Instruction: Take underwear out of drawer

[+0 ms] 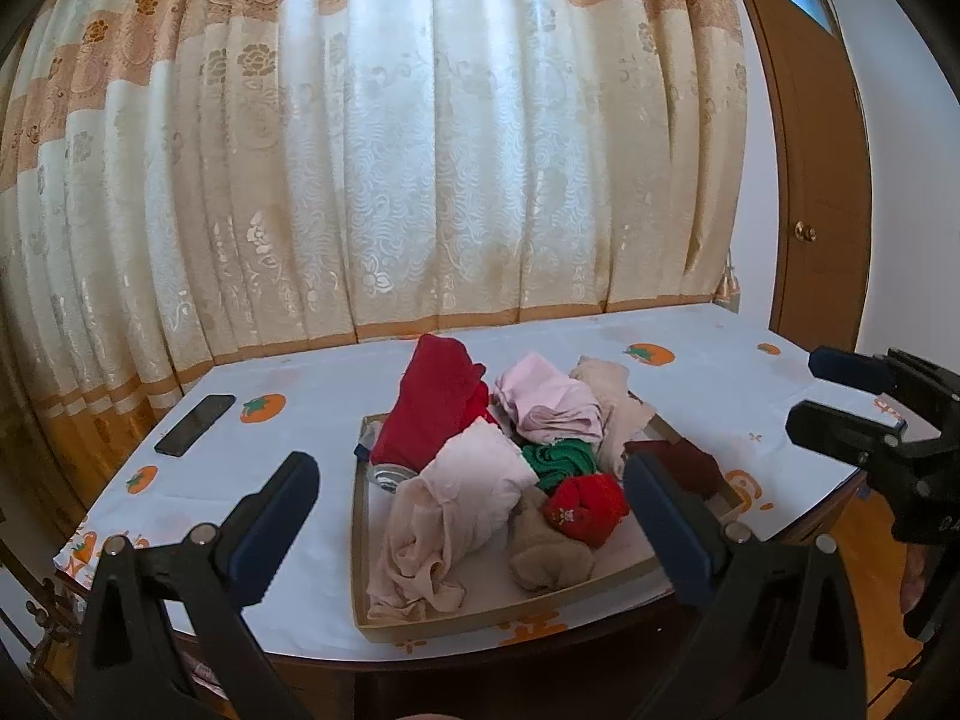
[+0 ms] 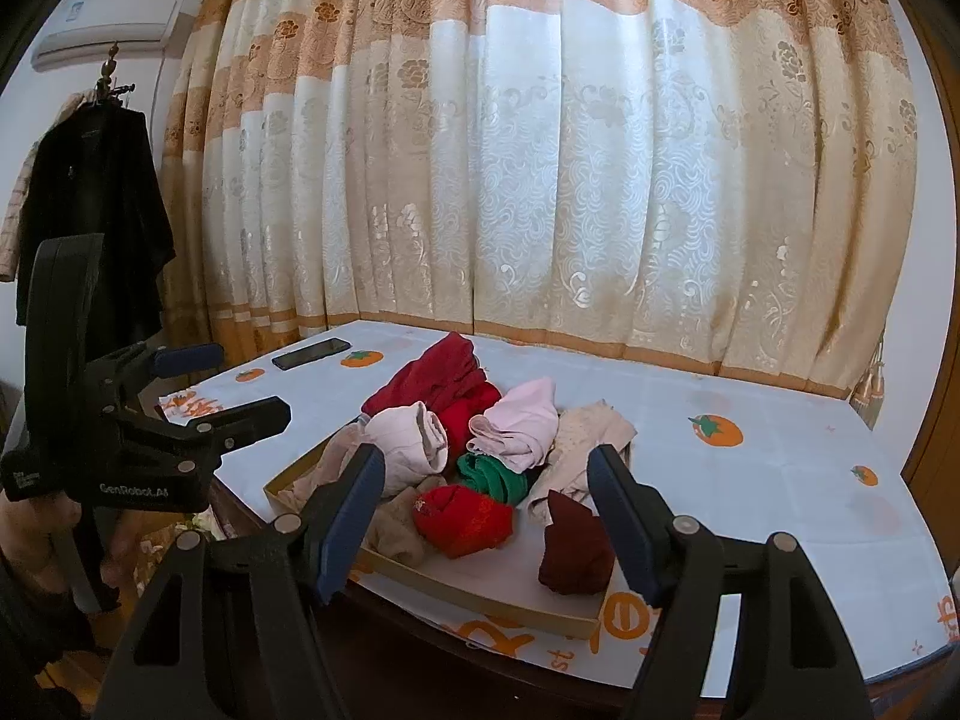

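Both grippers, left gripper [image 1: 471, 507] and right gripper [image 2: 486, 501] (jaws wide, empty), tilted slightly downward.

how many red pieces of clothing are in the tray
3: a large red garment at the far left, a bright red roll at the near middle, a dark maroon piece at the near right corner. More may be buried.

White tablecloth [image 1: 312, 414] with orange fruit print, cream-orange floral curtain [image 1: 384, 150]

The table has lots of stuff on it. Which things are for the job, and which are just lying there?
For the job:
- shallow cardboard drawer tray
- bright red rolled underwear
- green crumpled underwear
- pale pink folded underwear

Just lying about:
- black flat phone
- cream patterned curtain
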A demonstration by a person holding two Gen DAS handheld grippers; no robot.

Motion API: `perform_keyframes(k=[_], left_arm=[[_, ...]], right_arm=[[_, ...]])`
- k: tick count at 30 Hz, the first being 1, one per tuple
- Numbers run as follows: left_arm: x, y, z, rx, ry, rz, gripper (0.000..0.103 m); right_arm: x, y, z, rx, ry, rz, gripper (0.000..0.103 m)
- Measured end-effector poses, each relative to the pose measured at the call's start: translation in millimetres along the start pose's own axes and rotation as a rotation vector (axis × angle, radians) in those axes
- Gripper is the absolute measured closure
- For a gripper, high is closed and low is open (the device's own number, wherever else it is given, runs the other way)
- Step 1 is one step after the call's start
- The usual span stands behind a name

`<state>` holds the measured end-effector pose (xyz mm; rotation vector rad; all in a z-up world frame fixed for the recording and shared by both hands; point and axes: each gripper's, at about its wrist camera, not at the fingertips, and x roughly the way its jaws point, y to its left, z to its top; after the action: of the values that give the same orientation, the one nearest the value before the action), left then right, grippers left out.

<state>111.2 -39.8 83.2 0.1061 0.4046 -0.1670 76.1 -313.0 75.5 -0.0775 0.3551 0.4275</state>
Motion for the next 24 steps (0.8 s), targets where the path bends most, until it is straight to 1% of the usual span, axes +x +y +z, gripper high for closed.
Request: perform_keyframes(k=[12, 16, 21, 24], left_arm=[[2.8, -2.0, -0.3, 0.008, 0.007, 0.003, 0.000], [3.6, -1.0, 0.4, -0.010, 0.012, -0.011, 0.000], [7.1, 1.0, 1.5, -0.022, 0.020, -0.001, 0.000], [8.7, 2.2, 1.2, -0.034, 0.026, -0.016, 0.000]], right_arm=[[1.9, 2.0, 0.4, -0.011, 0.008, 0.000, 0.031], [3.5, 1.4, 0.3, -0.006, 0.008, -0.002, 0.031], [6.0, 1.0, -0.7, -0.010, 0.017, -0.002, 0.031], [6.5, 1.2, -1.2, -0.012, 0.021, -0.001, 0.031]])
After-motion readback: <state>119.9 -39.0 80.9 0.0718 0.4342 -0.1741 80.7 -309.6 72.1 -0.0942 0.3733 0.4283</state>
